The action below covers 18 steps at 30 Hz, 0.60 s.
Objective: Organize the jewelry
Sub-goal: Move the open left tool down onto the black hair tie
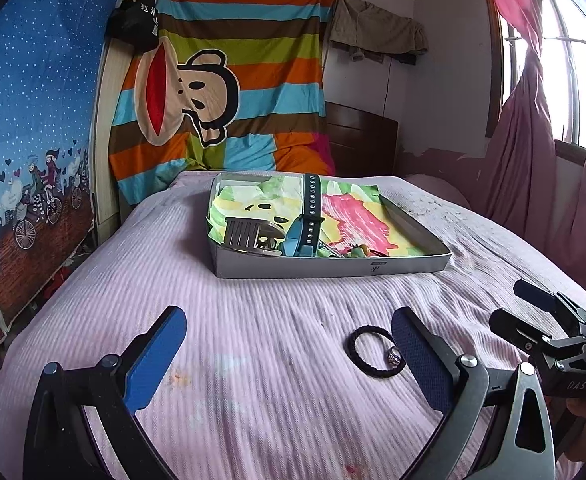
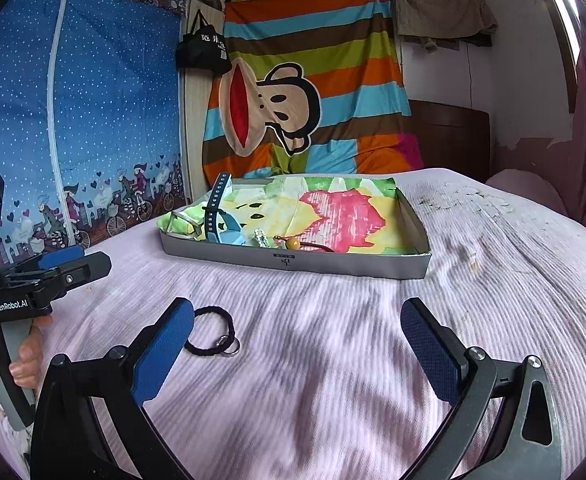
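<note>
A shallow grey box (image 1: 333, 268) (image 2: 293, 260) lined with bright painted paper sits on the bed. It holds a blue watch (image 1: 309, 216) (image 2: 217, 216), a grey hair claw (image 1: 245, 234) and small trinkets (image 2: 289, 243). A black hair tie with a small ring (image 1: 375, 350) (image 2: 213, 332) lies on the bedspread, just left of my left gripper's right finger and just right of my right gripper's left finger. My left gripper (image 1: 289, 356) is open and empty. My right gripper (image 2: 297, 348) is open and empty; it also shows in the left wrist view (image 1: 529, 312).
The bed (image 1: 253, 360) has a pink ribbed bedspread. A striped cartoon sheet (image 1: 221, 92) hangs behind it, with a blue fabric wardrobe (image 2: 73, 120) at left and pink curtains (image 1: 533, 152) at right. A dark headboard (image 1: 361, 140) stands at the far end.
</note>
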Available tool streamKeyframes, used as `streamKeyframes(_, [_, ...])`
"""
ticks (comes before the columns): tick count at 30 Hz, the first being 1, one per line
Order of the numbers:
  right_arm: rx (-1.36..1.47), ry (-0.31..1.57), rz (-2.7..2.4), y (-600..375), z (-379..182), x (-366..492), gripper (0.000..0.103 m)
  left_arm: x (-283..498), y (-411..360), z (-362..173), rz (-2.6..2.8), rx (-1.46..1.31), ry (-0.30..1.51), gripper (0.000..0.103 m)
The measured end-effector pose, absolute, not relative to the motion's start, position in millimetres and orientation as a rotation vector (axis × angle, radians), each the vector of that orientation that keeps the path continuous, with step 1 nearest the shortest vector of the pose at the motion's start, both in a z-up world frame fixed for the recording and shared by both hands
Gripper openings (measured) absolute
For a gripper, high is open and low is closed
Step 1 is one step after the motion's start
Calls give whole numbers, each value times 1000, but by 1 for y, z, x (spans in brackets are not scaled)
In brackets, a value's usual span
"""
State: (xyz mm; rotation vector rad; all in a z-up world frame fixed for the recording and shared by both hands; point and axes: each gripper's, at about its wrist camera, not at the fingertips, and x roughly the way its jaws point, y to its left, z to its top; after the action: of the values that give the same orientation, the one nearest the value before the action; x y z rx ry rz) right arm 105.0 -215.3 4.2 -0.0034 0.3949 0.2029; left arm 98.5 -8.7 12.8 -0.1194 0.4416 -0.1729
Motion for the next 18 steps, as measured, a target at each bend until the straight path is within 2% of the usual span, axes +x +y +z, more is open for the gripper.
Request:
streamKeyframes(9, [-25,452,211,-214,-5,113,102,112,-17,7,-259,-102,534,100])
streamKeyframes(18, [-29,542,247,-210,-18,129,101,141,-34,-11,-368,-85,709,71])
